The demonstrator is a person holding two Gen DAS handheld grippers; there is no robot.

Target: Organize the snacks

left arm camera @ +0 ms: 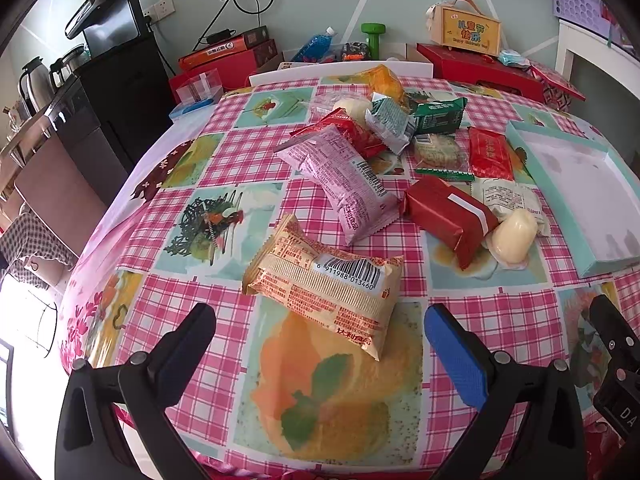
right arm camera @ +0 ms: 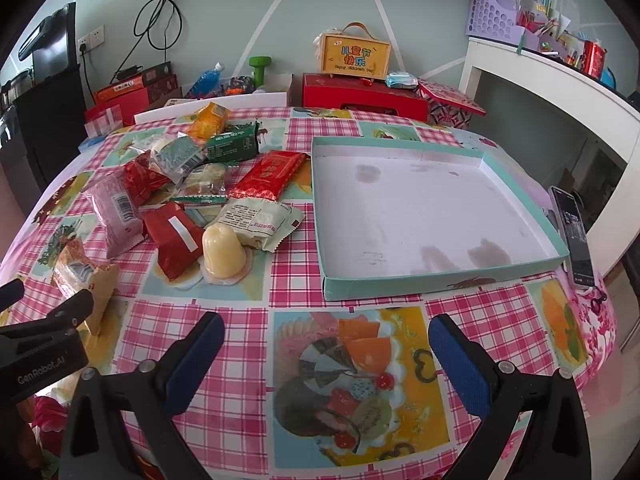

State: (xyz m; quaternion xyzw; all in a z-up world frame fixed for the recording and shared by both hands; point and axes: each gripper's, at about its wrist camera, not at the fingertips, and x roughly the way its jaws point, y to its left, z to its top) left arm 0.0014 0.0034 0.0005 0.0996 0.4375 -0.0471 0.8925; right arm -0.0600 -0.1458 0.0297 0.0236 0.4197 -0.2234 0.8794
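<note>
A table [right arm camera: 224, 292] under a pink checked fruit-print cloth carries a heap of snack packets [right arm camera: 180, 184], a shallow teal box [right arm camera: 400, 280] beside them — and a phone [right arm camera: 572, 236] at its right edge.

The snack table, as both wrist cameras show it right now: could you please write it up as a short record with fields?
surface: table under a pink checked cloth
container: shallow teal box lid, nothing inside it, on the right
snacks: loose pile left of the lid, none sorted yet
nearest packet: orange packet, barcode up, just ahead of the left gripper
other items: pink packet, red packet, pale jelly cup
left gripper: open, holding nothing
right gripper: open, holding nothing
extra: phone right of the lid
</note>
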